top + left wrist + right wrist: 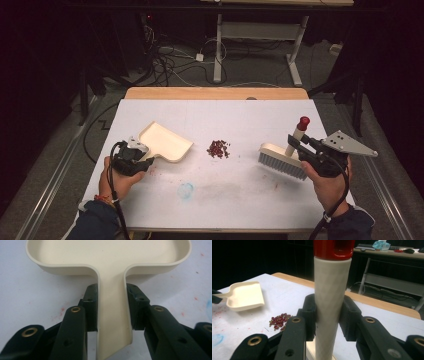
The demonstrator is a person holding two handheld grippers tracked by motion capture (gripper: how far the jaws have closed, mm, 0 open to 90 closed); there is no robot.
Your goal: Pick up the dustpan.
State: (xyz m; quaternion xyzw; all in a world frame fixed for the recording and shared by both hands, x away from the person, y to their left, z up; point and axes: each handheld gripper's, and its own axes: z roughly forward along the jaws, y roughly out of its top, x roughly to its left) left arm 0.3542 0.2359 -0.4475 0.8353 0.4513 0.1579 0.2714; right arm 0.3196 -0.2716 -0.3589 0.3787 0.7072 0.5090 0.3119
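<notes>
Black jaws of the left gripper are clamped on the flat handle of the dustpan, one jaw against each edge. In the high view this gripper sits at the table's left, with the pan's open mouth turned toward the beans. The right gripper is clamped on the upright handle of the brush, below its red cap. In the high view the brush rests bristles-down on the table, to the right of the beans, which lie in a small pile between pan and brush, apart from both.

Judged step: both tools are gripped; sweeping is not yet begun. The next move calls for bringing the pan's lip flat near the pile, then drawing the brush leftward through the beans into it.

Limits of view: the pan's front lip is cut off in the left gripper view. Bristles are hidden in the right gripper view. Bean count cannot be made out.
</notes>
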